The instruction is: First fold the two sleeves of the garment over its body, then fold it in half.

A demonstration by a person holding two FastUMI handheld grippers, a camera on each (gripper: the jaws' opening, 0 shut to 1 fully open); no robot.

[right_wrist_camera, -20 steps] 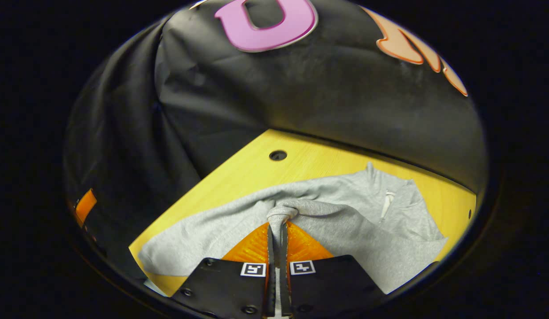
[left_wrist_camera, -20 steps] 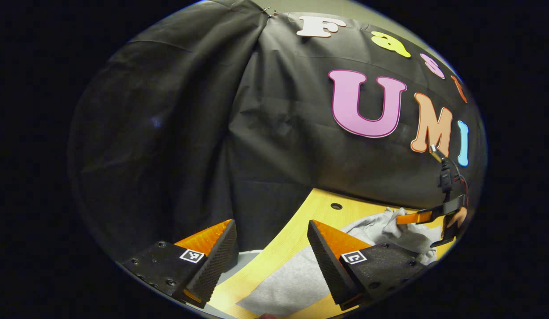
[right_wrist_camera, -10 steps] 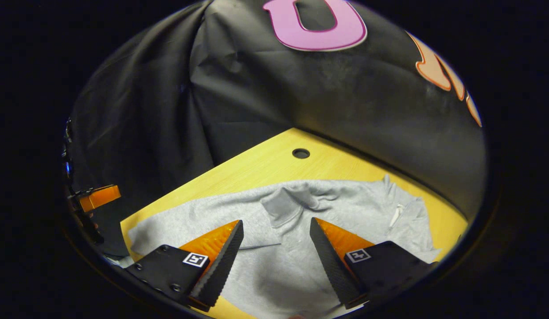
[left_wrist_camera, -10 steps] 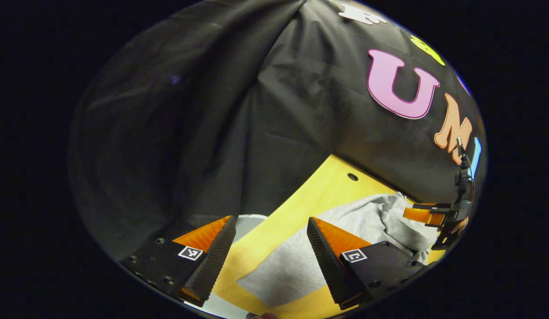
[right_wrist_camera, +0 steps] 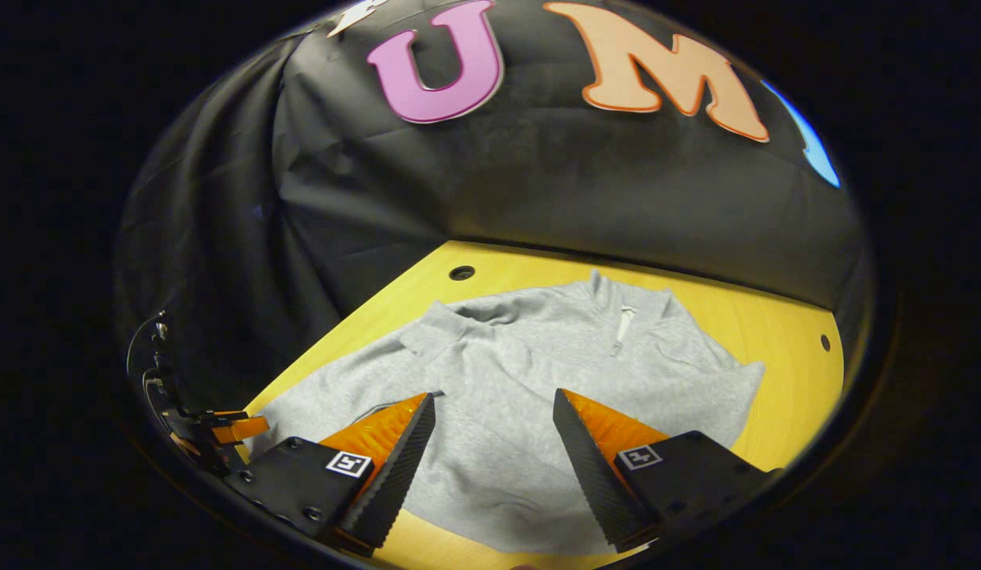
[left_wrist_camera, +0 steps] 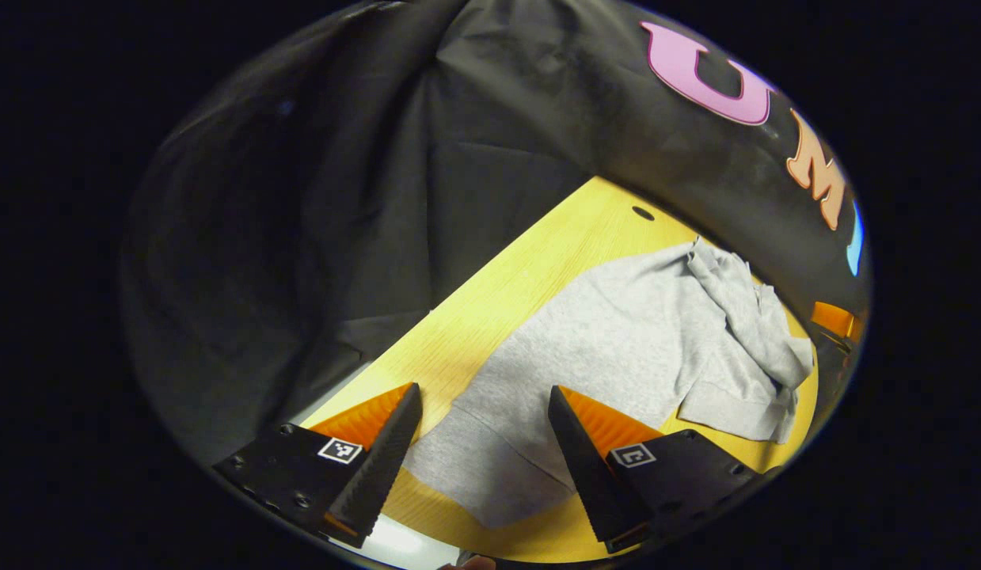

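Note:
A grey zip-neck sweatshirt (right_wrist_camera: 538,396) lies on the yellow wooden table (right_wrist_camera: 783,332). One sleeve is folded across its body, and the ribbed cuff (right_wrist_camera: 429,327) rests on the chest, left of the collar zip (right_wrist_camera: 621,323). My right gripper (right_wrist_camera: 492,396) hovers open over the body with nothing between its fingers. My left gripper (left_wrist_camera: 484,392) is open above the sweatshirt (left_wrist_camera: 617,340) near its hem (left_wrist_camera: 474,467). A bunched fold (left_wrist_camera: 747,317) lies along its far side. The left gripper (right_wrist_camera: 229,427) also appears at the table's left edge, and the right gripper (left_wrist_camera: 834,318) at the far right.
The table has small round holes near its back edge (right_wrist_camera: 461,273) (right_wrist_camera: 825,343) (left_wrist_camera: 642,213). Black cloth walls close in behind and to the left. Bare tabletop runs along the back and right of the sweatshirt.
The right gripper opened and let the sleeve cuff drop onto the body, then drew back. The left gripper swung over the garment's hem, staying open.

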